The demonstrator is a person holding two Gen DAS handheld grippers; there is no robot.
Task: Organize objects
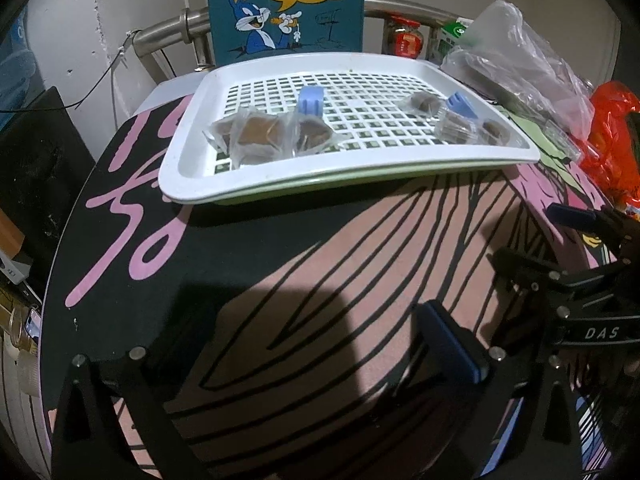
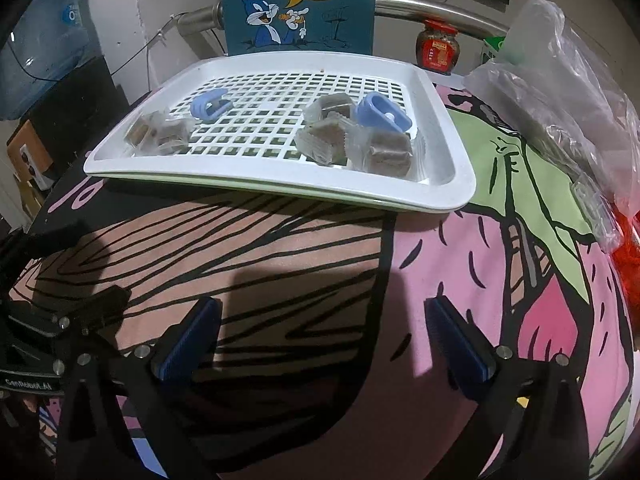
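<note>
A white perforated tray [image 1: 188,168] [image 2: 452,184] lies on the patterned table. On it are two groups of clear-wrapped brown snacks, one at the left [image 1: 260,136] [image 2: 158,132] and one at the right [image 1: 460,124] [image 2: 360,144], each with a light blue clip beside it [image 1: 310,100] [image 1: 460,106] [image 2: 210,104] [image 2: 382,114]. My left gripper [image 1: 280,356] is open and empty, well short of the tray; only its right blue pad [image 1: 452,344] shows clearly. My right gripper [image 2: 320,340] is open and empty, also short of the tray, and shows at the right edge of the left wrist view [image 1: 568,248].
A blue Bugs Bunny box [image 1: 286,8] [image 2: 298,4] stands behind the tray. A clear plastic bag [image 1: 516,56] [image 2: 568,92], a red-lidded jar [image 2: 436,46] and an orange bag [image 1: 612,140] sit at the right. A metal rail [image 1: 172,28] runs behind.
</note>
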